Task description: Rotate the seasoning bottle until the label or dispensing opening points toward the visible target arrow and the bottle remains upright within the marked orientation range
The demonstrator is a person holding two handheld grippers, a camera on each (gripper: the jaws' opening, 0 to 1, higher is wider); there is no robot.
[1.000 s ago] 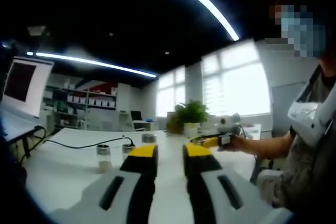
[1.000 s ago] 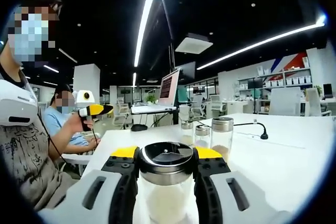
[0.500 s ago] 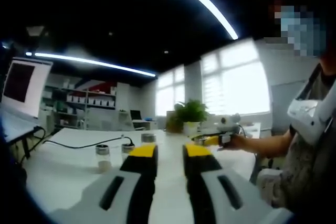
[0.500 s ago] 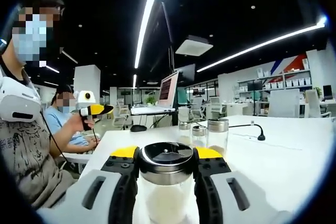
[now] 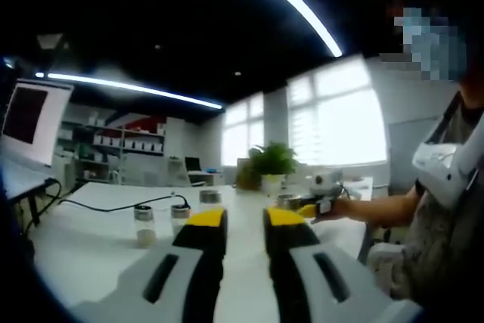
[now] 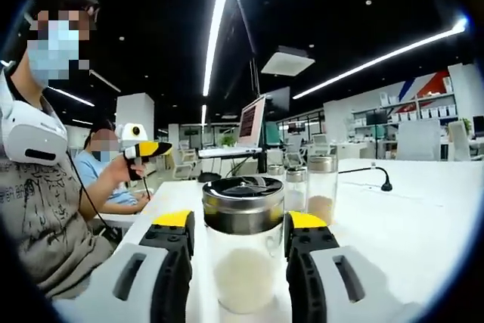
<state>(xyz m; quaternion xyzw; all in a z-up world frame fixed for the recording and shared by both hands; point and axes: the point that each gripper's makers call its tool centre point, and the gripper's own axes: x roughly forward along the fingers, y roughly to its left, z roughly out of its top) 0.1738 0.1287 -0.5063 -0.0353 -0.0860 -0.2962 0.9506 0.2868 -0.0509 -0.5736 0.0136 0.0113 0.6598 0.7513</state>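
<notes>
The seasoning bottle (image 6: pixel 243 251), clear glass with a steel lid and white grains inside, stands upright on the white table (image 6: pixel 393 225) between my right gripper's (image 6: pixel 240 226) yellow-tipped jaws. The jaws flank it with a thin gap on each side, so the gripper is open. In the left gripper view the same bottle (image 5: pixel 286 201) sits small by the right gripper (image 5: pixel 311 207), held in a hand. My left gripper (image 5: pixel 246 218) is raised over the table, jaws slightly apart with nothing between them. The left gripper (image 6: pixel 150 149) is also seen in the right gripper view, held up at the left.
Three more glass shakers (image 6: pixel 321 191) stand in a row behind the bottle; in the left gripper view they appear as small jars (image 5: pixel 144 225). A black cable (image 5: pixel 113 206) runs across the table. A monitor (image 6: pixel 253 120), a potted plant (image 5: pixel 272 166) and a seated person (image 6: pixel 102 183) are farther off.
In the right gripper view the bottle now sits higher between the jaws, and the jaws have spread slightly off its sides. The left gripper view drifted a little; its jaws are unchanged.
</notes>
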